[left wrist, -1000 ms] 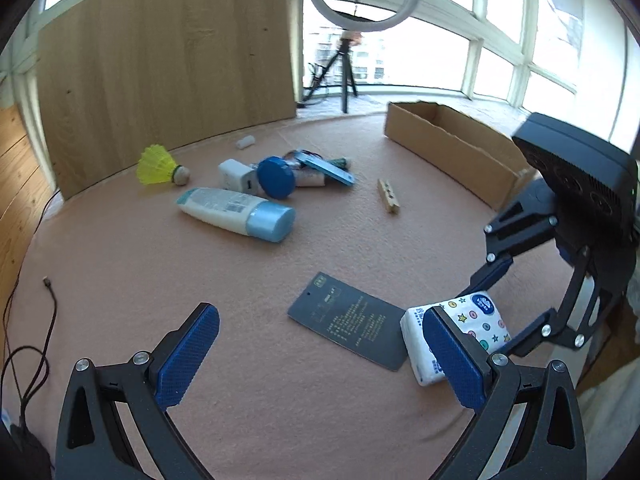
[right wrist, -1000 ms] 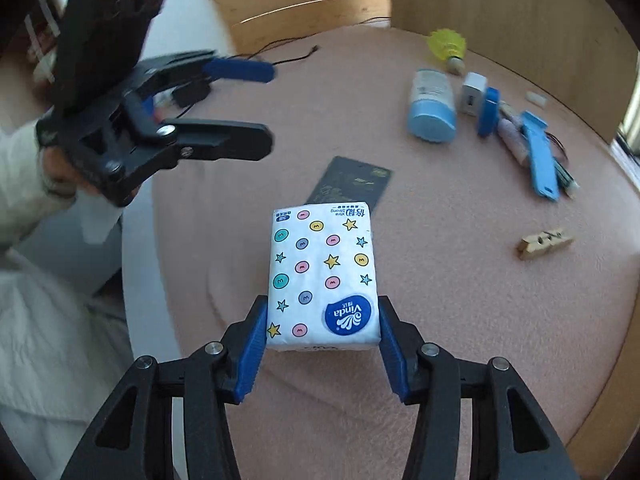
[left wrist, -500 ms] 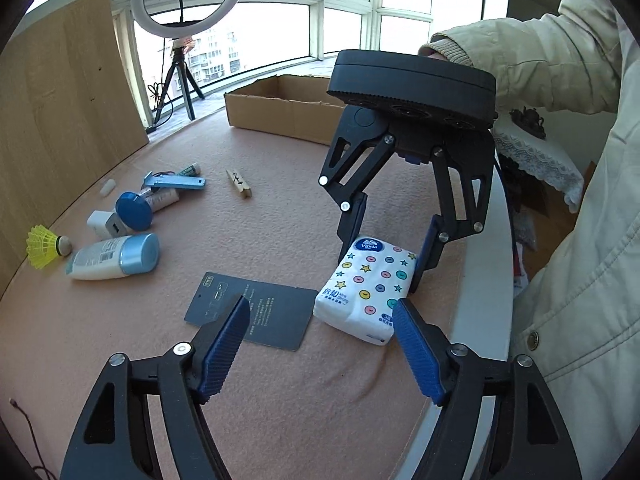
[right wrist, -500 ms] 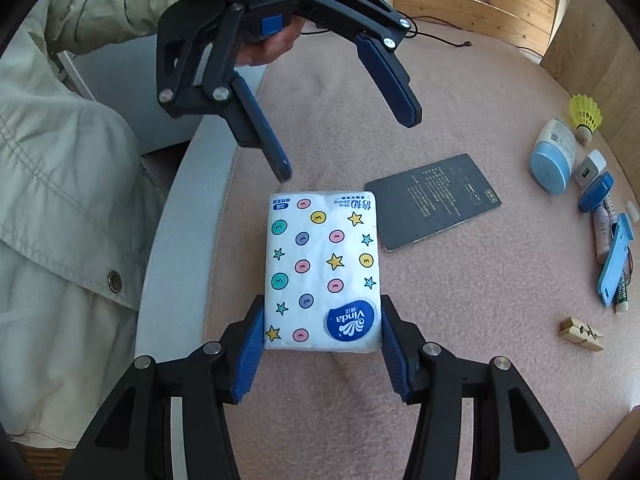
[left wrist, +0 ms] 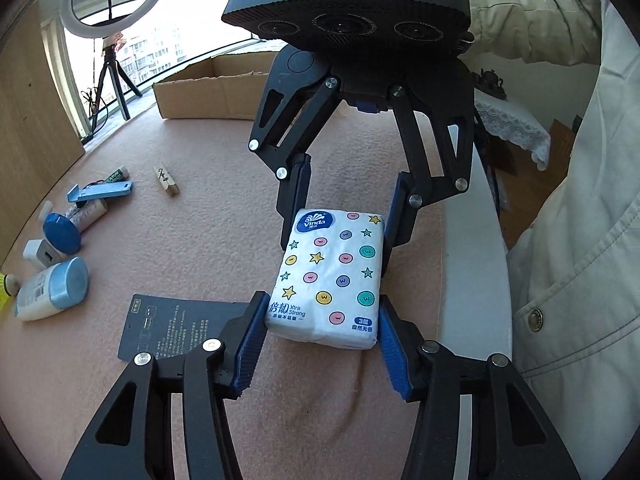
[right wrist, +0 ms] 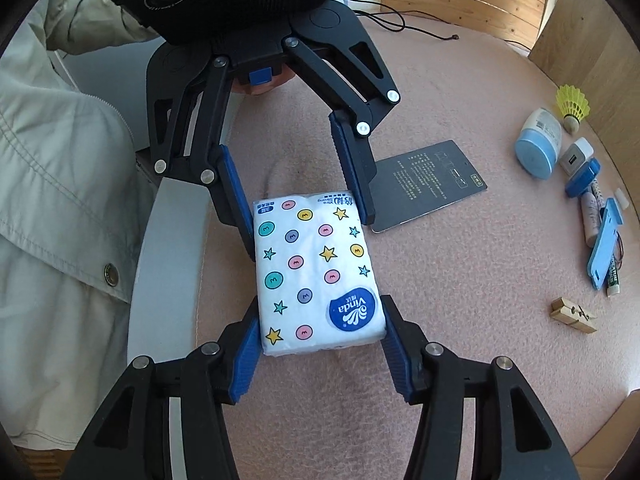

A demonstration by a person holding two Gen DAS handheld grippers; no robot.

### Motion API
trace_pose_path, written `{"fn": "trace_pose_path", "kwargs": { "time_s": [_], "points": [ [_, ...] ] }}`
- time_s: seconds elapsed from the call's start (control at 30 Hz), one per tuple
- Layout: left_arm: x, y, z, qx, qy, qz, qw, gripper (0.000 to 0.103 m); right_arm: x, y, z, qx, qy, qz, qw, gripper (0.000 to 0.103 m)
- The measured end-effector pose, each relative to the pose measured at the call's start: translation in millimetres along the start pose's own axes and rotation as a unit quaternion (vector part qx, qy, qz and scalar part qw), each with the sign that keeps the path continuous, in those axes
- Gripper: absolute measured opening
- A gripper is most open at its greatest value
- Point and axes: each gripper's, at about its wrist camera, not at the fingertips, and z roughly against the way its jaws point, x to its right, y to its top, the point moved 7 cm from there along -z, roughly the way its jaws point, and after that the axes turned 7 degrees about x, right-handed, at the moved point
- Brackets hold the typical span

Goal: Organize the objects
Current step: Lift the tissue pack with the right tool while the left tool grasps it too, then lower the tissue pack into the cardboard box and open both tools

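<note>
Tissue pack (left wrist: 328,276): white, printed with stars and dots, lying flat on the pink table cover (left wrist: 200,240) near the table's edge, between both sets of tongs at once.
Right gripper (right wrist: 320,344): blue pads pressed against the pack's long sides at the logo end; it holds the pack.
Left gripper (left wrist: 320,340): jaws closing around the opposite end of the pack; the pads sit just beside its sides, and I cannot tell if they touch.
Dark card (left wrist: 176,328): flat on the cover, just beside the left gripper's outer finger.
Clothespin (right wrist: 574,315): well apart from the right gripper.
Lotion bottle (left wrist: 52,290): beyond the card, among other small items.
Cardboard box (left wrist: 208,92): far behind the right gripper.
</note>
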Motion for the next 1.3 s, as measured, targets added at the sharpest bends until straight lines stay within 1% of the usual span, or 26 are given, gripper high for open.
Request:
{"fn": "trace_pose_path", "kwargs": {
  "time_s": [0.07,0.2,0.33,0.43,0.5,0.53,0.57,0.67,0.7,0.73,0.87,0.97,1.07,1.13,1.17,1.2,1.23,1.27,1.3],
  "points": [
    [0.2,8.2,6.1,-0.003,0.004,-0.006,1.0,0.056,0.6,3.2,8.0,0.002,-0.005,0.005,1.0,0.049],
    [-4.6,34.7,17.9,0.0,0.016,-0.02,0.9997,0.056,3.3,9.2,35.5,0.011,-0.021,0.02,1.0,0.049],
    [-17.2,73.0,20.5,0.008,0.038,-0.035,0.9987,0.056,19.9,12.6,66.2,0.018,-0.048,0.039,0.998,0.049],
    [-31.1,109.0,8.2,0.012,0.048,-0.046,0.9977,0.056,30.2,8.2,90.2,0.019,-0.07,0.048,0.996,0.049],
    [-35.7,131.1,-0.9,0.013,0.052,-0.055,0.997,0.056,42.6,-2.0,106.9,0.018,-0.084,0.051,0.995,0.049],
    [-37.0,141.7,-7.0,0.012,0.053,-0.06,0.9967,0.056,36.3,-10.9,117.6,0.017,-0.091,0.051,0.994,0.049],
    [-38.3,152.3,-13.6,0.011,0.053,-0.065,0.9965,0.056,41.7,-18.3,124.2,0.016,-0.096,0.051,0.994,0.049],
    [-41.5,185.0,-41.4,0.009,0.05,-0.076,0.9958,0.056,55.3,-40.5,143.9,0.015,-0.107,0.047,0.993,0.049],
    [-41.9,195.5,-51.1,0.007,0.049,-0.08,0.9956,0.056,57.8,-49.3,151.1,0.015,-0.111,0.045,0.993,0.049],
    [-41.3,205.6,-59.8,0.006,0.048,-0.084,0.9953,0.056,55.1,-64.8,166.5,0.015,-0.114,0.043,0.992,0.049],
    [-36.0,245.2,-99.1,0.001,0.043,-0.092,0.9948,0.056,66.5,-102.5,191.9,0.017,-0.121,0.036,0.992,0.049],
    [-36.8,265.2,-125.2,-0.003,0.038,-0.09,0.9952,0.056,75.4,-124.6,203.1,0.023,-0.122,0.03,0.992,0.049],
    [-32.8,277.9,-145.0,-0.011,0.034,-0.089,0.9954,0.056,81.8,-142.8,208.3,0.027,-0.122,0.027,0.992,0.049],
    [-34.2,284.1,-156.4,-0.018,0.047,-0.087,0.995,0.06,85.5,-154.1,210.3,0.034,-0.129,0.028,0.991,0.049],
    [-36.5,286.4,-161.4,-0.022,0.057,-0.078,0.9951,0.067,89.5,-159.3,210.0,0.036,-0.134,0.02,0.99,0.052],
    [-37.5,285.6,-163.2,-0.028,0.067,-0.069,0.995,0.08,94.7,-166.6,207.6,0.03,-0.134,0.003,0.991,0.055],
    [-38.1,285.5,-164.7,-0.032,0.08,-0.064,0.9943,0.085,99.1,-173.7,206.2,0.023,-0.138,-0.011,0.99,0.059],
    [-37.8,284.4,-164.2,-0.034,0.089,-0.06,0.9936,0.089,100.9,-179.3,207.8,0.022,-0.145,-0.02,0.989,0.059],
    [-37.4,282.1,-162.6,-0.034,0.093,-0.057,0.9934,0.089,101.6,-182.4,210.5,0.029,-0.152,-0.026,0.988,0.059]
  ]
}}
